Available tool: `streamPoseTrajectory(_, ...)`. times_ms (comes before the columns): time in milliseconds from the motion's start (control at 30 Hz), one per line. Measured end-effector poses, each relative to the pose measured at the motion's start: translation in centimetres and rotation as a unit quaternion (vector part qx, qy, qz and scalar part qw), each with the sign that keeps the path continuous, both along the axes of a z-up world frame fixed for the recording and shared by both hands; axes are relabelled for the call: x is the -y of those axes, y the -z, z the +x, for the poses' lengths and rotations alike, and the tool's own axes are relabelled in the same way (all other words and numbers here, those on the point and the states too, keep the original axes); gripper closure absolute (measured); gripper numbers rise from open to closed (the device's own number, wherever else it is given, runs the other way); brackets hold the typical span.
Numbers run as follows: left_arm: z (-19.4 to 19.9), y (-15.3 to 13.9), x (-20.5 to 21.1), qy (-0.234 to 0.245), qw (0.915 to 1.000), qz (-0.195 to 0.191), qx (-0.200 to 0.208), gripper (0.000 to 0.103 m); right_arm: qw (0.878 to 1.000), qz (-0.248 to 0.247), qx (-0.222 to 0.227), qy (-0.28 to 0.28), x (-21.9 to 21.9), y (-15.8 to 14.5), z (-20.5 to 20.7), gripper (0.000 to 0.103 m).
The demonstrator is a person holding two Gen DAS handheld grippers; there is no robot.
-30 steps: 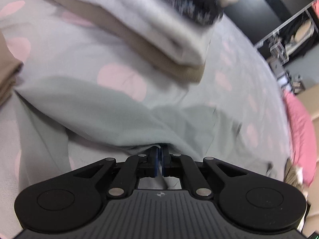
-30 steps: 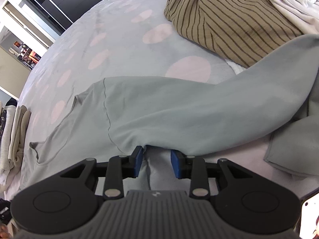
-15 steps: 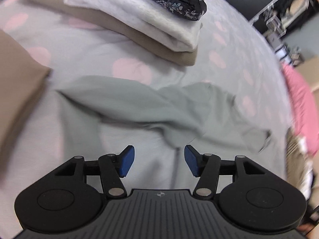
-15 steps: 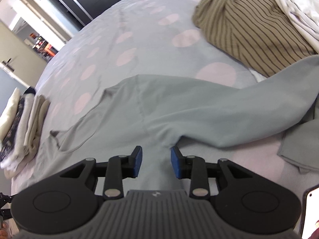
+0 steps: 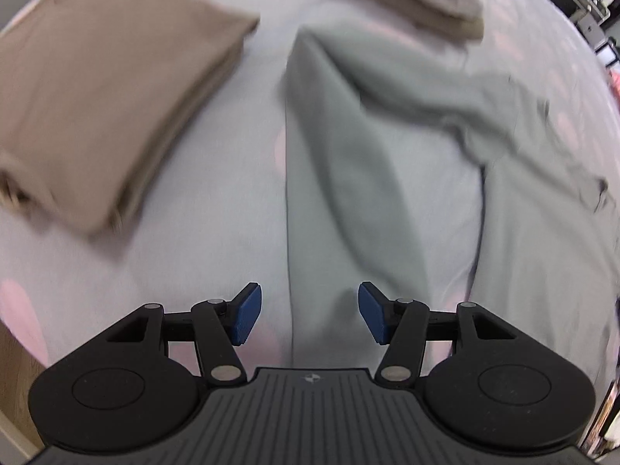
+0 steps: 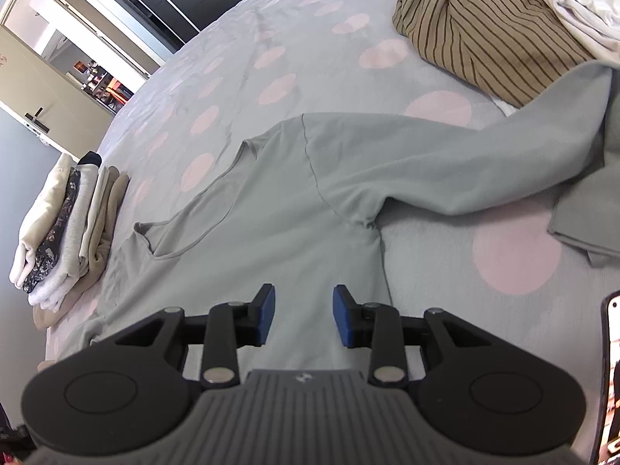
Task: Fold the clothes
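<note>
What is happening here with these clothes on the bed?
A person with two handheld grippers is folding laundry. A grey-green long-sleeved top lies spread on the dotted bedsheet. The left gripper and right gripper hover over it, jaws open, holding nothing. A folded stack sits beside it; a striped garment waits unfolded.

Both wrist views overlook the grey top (image 5: 348,178) closely.

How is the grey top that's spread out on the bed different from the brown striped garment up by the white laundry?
The grey top is plain and lies spread fairly flat, one long sleeve stretched out to the side; the brown striped garment has dark stripes and sits crumpled in a heap. The grey top lies right in front of the open right gripper; the striped garment lies farther off. Both rest unfolded on the spotted bedcover.
</note>
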State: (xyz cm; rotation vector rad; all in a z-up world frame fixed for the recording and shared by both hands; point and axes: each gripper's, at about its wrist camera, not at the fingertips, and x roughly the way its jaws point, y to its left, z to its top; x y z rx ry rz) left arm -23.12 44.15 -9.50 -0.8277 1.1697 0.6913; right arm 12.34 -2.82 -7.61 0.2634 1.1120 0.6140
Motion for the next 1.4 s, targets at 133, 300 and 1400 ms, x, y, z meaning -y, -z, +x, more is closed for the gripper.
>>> streamPoseTrajectory(133,0.5,0.4,1.3,0.031,0.9992,0.023,-0.016,0.05,1.0,-0.008,0.01,-0.006,-0.3,-0.1,-0.7,0.067)
streamPoseTrajectory(300,1.1,0.4,2.2,0.059,0.9967,0.049,-0.025,0.079,1.0,-0.016,0.016,-0.009,-0.3,-0.1,-1.0,0.066)
streamPoseTrajectory(1400,0.6,-2.3,0.0,0.05,0.9984,0.01,-0.025,0.046,1.0,-0.013,-0.023,0.009,-0.4,1.5,0.2,0.06)
